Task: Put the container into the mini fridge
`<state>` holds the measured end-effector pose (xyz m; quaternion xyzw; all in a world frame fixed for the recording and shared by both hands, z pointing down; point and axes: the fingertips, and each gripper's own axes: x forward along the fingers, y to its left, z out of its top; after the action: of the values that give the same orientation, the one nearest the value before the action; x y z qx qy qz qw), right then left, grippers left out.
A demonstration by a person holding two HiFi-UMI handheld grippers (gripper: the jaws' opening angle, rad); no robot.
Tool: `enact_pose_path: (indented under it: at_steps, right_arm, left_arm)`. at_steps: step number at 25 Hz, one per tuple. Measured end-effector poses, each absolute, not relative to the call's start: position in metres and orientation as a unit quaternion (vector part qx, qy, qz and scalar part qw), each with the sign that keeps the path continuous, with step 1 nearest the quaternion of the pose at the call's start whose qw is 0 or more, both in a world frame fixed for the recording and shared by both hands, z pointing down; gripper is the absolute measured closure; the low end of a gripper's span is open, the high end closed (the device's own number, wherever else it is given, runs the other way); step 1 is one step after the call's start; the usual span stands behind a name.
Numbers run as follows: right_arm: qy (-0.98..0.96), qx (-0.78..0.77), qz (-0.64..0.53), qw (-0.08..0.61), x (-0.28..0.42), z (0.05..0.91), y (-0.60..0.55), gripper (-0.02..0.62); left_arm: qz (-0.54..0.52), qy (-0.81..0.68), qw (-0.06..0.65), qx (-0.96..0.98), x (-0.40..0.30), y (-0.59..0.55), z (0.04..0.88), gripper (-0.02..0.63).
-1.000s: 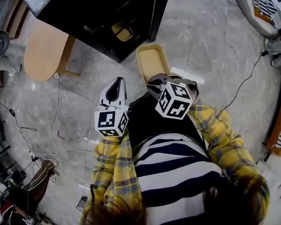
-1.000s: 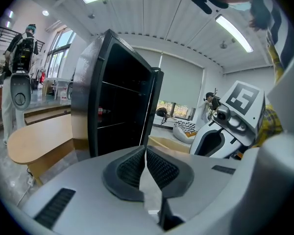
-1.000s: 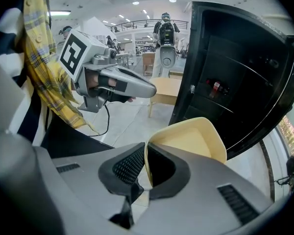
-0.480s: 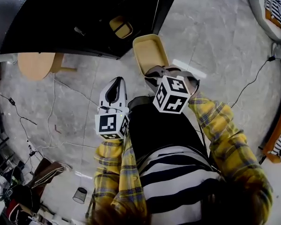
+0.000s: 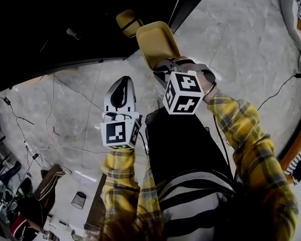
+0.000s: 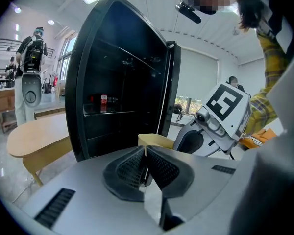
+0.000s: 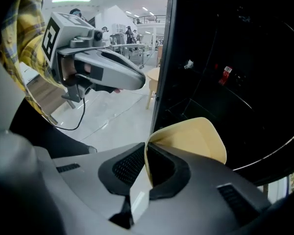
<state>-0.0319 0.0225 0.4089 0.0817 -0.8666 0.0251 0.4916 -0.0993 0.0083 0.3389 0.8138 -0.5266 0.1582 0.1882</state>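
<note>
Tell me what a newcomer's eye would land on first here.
The pale yellow container, pinched by its rim in the right gripper, hangs just in front of the open black mini fridge. Beside it the left gripper hovers shut and empty.

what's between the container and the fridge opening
Nothing visible. The fridge stands open, and the container, held in the right gripper, is just before its opening. A small yellow thing sits inside, off to one side.

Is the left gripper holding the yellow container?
No, the left gripper has its fingers shut on nothing; the right gripper pinches the yellow container by its rim.
</note>
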Motion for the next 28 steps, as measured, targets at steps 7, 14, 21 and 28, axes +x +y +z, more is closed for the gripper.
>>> enact_pose_path:
  at_steps: [7,14,21,28]
  right_arm:
    - [-0.874,0.07,0.003,0.481,-0.049,0.434,-0.023,0.555]
    - [-0.872,0.077,-0.028,0.482,-0.063,0.454,-0.073,0.555]
    - [-0.869,0.09,-0.052,0.483,-0.074,0.473,-0.12,0.555]
    - [-0.864,0.108,-0.067,0.488,-0.081,0.489,-0.15,0.555]
  left_arm:
    - [0.161,-0.548,0.174,0.802,-0.1,-0.015,0.361,0.583]
    - [0.156,-0.566,0.166,0.792,-0.103,-0.041,0.381,0.583]
    - [0.16,-0.583,0.165,0.78,-0.106,-0.064,0.402,0.583]
    - [0.153,-0.591,0.167,0.774,-0.111,-0.081,0.415,0.583]
